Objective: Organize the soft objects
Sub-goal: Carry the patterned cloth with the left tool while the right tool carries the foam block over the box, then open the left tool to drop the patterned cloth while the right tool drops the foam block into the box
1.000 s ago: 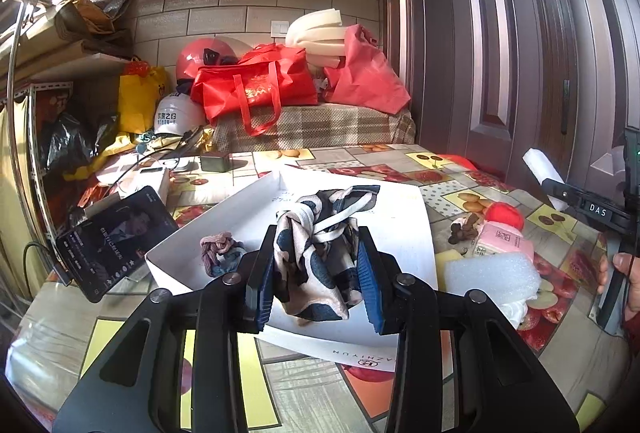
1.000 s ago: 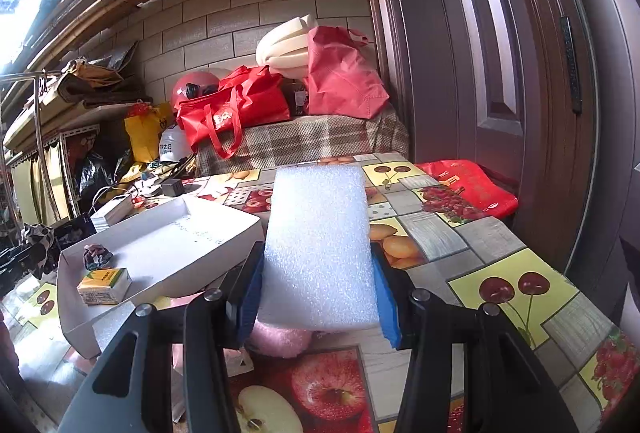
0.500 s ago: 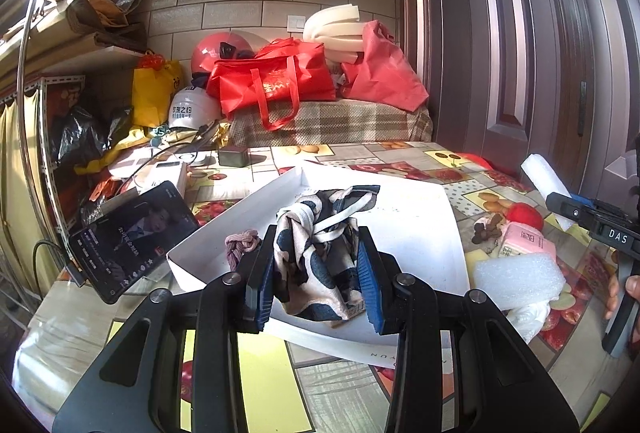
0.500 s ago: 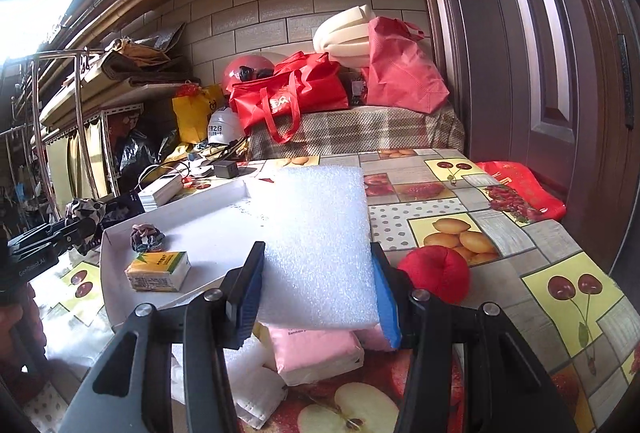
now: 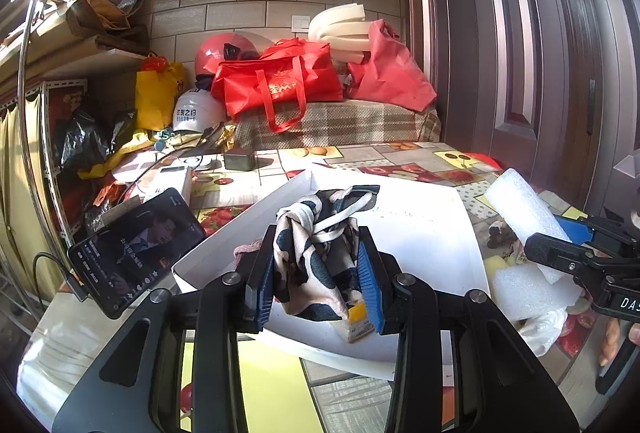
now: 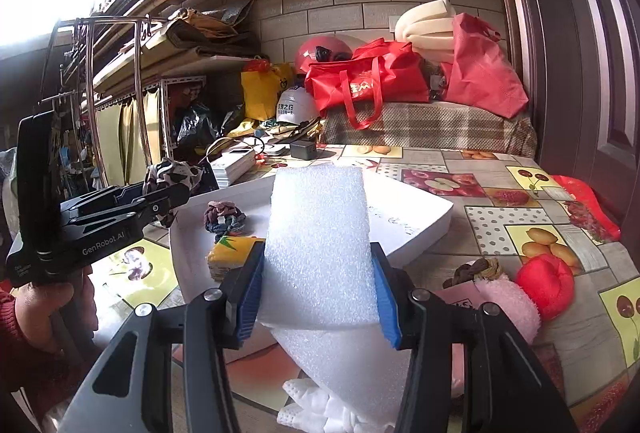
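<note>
My left gripper (image 5: 316, 281) is shut on a bunched black-and-cream patterned scarf (image 5: 320, 253), held over the near end of a shallow white box (image 5: 420, 217). A pinkish scrunchie (image 5: 248, 247) and a small yellow carton (image 5: 356, 321) lie in the box, partly hidden by the scarf. My right gripper (image 6: 320, 293) is shut on a white foam sheet (image 6: 320, 249) and holds it up at the box's (image 6: 400, 225) near right edge. In the right wrist view the left gripper (image 6: 160, 201) with the scarf (image 6: 172, 173) comes in from the left, and the scrunchie (image 6: 224, 217) and the carton (image 6: 232, 257) lie in the box.
Loose soft items lie on the fruit-pattern tablecloth right of the box: more white foam (image 6: 340, 365), a pink fluffy piece (image 6: 508, 305), a red round cushion (image 6: 548, 281), a brown braided tie (image 6: 476, 269). A phone (image 5: 132, 253) leans at the left. Bags and helmets crowd the back.
The right gripper has swung left with the foam sheet, from over the tablecloth to the box's edge. The left gripper has crept closer to the box, scarf still held.
</note>
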Tool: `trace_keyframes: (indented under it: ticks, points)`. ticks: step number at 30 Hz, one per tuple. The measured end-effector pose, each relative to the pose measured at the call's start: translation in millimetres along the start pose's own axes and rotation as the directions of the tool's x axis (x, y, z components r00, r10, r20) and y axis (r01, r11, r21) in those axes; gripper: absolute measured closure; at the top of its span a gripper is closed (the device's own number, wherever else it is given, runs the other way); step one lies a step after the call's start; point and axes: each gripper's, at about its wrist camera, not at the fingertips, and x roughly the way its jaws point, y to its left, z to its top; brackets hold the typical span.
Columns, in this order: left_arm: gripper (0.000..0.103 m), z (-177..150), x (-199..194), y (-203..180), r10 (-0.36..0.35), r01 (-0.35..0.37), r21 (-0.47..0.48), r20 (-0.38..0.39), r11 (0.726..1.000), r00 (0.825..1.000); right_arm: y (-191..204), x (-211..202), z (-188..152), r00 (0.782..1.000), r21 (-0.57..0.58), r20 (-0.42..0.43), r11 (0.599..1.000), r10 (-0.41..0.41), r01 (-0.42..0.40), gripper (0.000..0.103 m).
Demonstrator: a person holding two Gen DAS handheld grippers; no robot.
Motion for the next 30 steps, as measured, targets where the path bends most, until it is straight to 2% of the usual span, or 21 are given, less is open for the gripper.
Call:
trace_keyframes:
  ticks: [11, 17, 24, 30]
  points:
    - [0.067, 4.3, 16.3, 14.8, 0.047, -0.046, -0.037, 0.006, 0.998, 0.999, 33.4, 25.9, 6.3, 0.994, 0.009, 0.001, 0.994, 0.108, -0.108, 0.054]
    - [0.067, 7.6, 27.5, 18.5, 0.069, -0.069, -0.042, 0.005, 0.997, 0.998, 33.0, 49.1, 12.4, 0.99, 0.098, -0.009, 0.985, 0.14, -0.139, 0.054]
    - [0.067, 11.3, 42.7, 27.8, 0.066, -0.068, -0.086, -0.02, 0.994, 0.998, 20.6, 58.6, 14.4, 0.99, 0.182, 0.006, 0.973, 0.142, -0.141, 0.054]
    - [0.067, 16.4, 64.4, 21.8, 0.054, -0.058, -0.061, -0.056, 0.996, 0.997, 13.5, 66.5, 20.4, 0.997, 0.175, 0.009, 0.982, 0.073, -0.074, 0.054]
